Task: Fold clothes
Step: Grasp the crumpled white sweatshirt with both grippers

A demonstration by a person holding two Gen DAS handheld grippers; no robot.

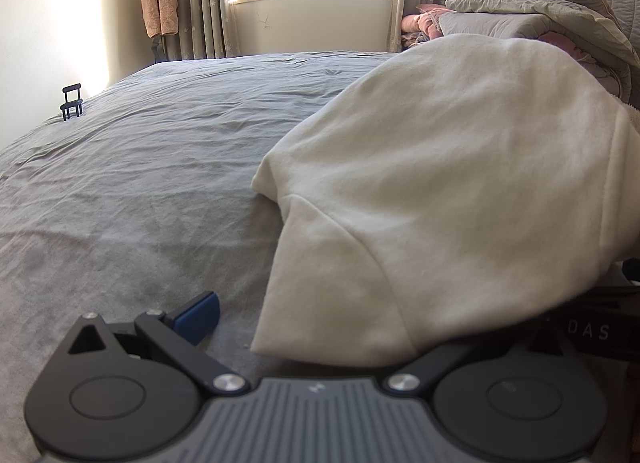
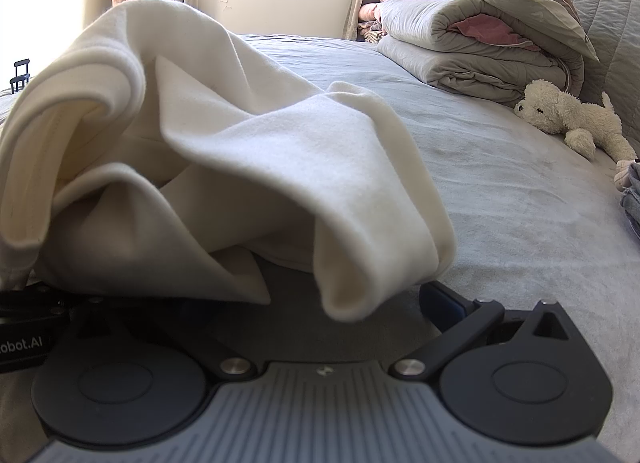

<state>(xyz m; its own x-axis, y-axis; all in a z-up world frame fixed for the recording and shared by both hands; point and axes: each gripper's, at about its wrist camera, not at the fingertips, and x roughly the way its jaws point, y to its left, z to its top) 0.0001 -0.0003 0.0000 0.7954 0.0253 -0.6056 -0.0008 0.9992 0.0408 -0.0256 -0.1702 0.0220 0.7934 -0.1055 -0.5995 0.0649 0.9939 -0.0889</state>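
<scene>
A cream fleece garment [image 1: 440, 191] lies bunched on the grey bed sheet [image 1: 140, 183], right in front of both grippers. My left gripper [image 1: 360, 315] stands open wide. Its left blue pad [image 1: 200, 317] rests bare on the sheet, and the garment's hem drapes over its right finger and hides it. In the right wrist view the same garment [image 2: 240, 151] is heaped in thick folds with a rolled cuff hanging low. My right gripper [image 2: 316, 303] is open too. Its right blue pad [image 2: 444, 303] shows beside the cuff, while the left finger sits in shadow under the cloth.
Folded grey and pink duvets [image 2: 480, 35] are stacked at the headboard, with a white plush dog [image 2: 572, 119] beside them. Blue denim [image 2: 632, 199] shows at the right edge. A small black stand [image 1: 72, 101] sits at the bed's far left edge. Behind the bed are a window and curtains.
</scene>
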